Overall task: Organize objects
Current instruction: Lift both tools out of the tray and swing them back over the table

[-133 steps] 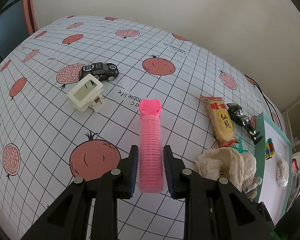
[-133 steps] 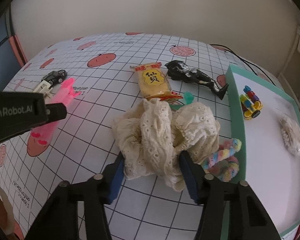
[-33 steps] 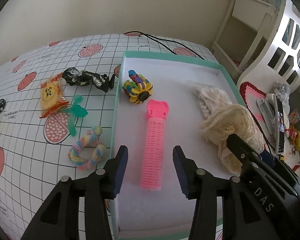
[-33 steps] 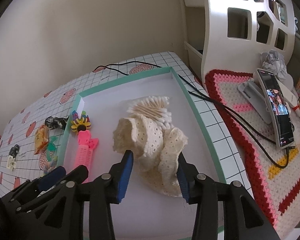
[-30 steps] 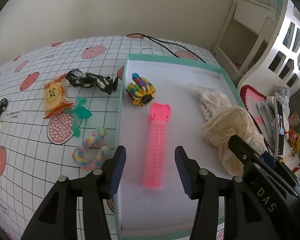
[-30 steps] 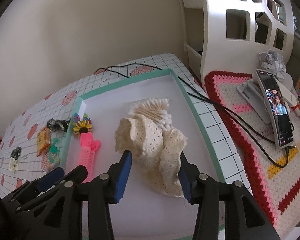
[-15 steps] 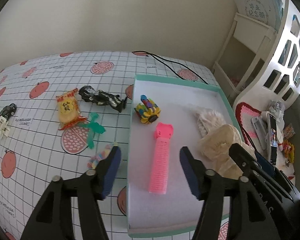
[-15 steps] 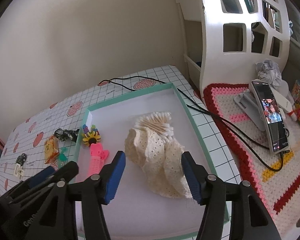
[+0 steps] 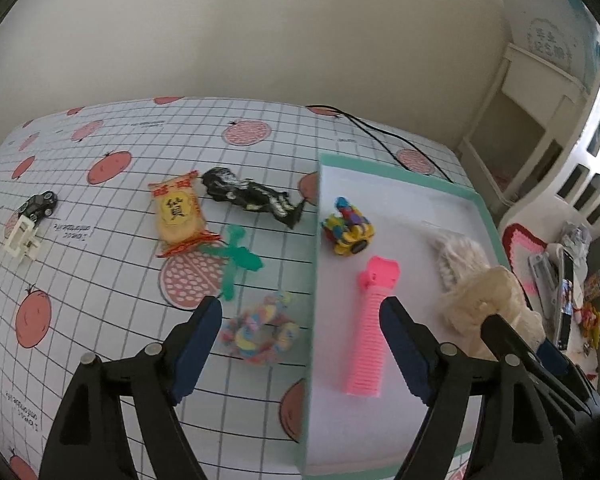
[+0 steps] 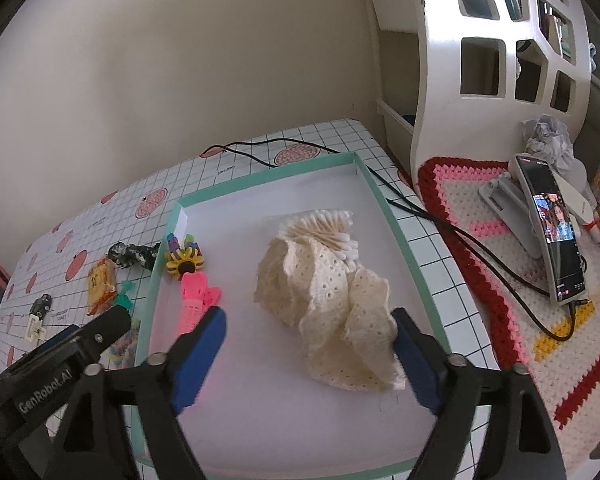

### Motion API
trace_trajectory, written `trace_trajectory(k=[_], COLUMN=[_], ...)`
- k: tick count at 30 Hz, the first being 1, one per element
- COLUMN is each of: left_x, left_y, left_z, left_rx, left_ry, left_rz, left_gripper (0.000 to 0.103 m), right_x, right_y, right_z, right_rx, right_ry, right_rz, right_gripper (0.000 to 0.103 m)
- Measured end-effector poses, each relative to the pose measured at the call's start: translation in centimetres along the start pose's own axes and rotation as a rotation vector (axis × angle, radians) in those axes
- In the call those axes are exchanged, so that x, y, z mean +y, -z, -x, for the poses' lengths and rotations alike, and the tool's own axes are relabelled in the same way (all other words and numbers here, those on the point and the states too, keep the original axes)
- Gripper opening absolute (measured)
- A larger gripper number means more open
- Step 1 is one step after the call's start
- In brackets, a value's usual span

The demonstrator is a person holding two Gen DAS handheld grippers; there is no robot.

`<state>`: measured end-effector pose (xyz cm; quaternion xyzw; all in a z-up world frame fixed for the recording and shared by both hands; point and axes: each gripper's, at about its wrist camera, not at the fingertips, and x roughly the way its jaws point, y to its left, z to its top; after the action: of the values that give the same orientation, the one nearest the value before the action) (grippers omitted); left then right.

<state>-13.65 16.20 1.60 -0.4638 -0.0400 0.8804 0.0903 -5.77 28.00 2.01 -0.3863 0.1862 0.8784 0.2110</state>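
Both grippers have lifted clear: left gripper (image 9: 302, 330) and right gripper (image 10: 306, 342) hang spread, empty. We next centre over the rope ring (image 9: 260, 326) beside the tray (image 9: 311, 280).

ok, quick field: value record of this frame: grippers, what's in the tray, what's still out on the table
left gripper: open, empty, above the tray's left wall
right gripper: open, empty, over the tray
tray: teal rim, white floor
in tray: pink hair roller, cream lace cloth, cotton swabs, multicolour flower toy
on table: snack packet, black figure, green plastic piece, pastel braided ring, toy car, white clip
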Motion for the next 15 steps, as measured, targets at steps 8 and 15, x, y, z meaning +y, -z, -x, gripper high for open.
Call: trace_trajectory(k=[8,15], left_x=[1.4,2.1], left_y=[0.1,-0.1], left_z=[-0.3,-0.4], left_rx=[-0.002,-0.016], left_ry=[-0.023,-0.052], left_rz=[0.034,0.047], left_gripper=[0.095,0.103], right_x=[0.6,0.8], right_y=[0.2,0.4], right_z=[-0.6,-0.8], right_rx=[0.022,0.030], right_ry=[-0.010,-0.004], right_rz=[0.019,0.033], right_gripper=[0.103,0.103])
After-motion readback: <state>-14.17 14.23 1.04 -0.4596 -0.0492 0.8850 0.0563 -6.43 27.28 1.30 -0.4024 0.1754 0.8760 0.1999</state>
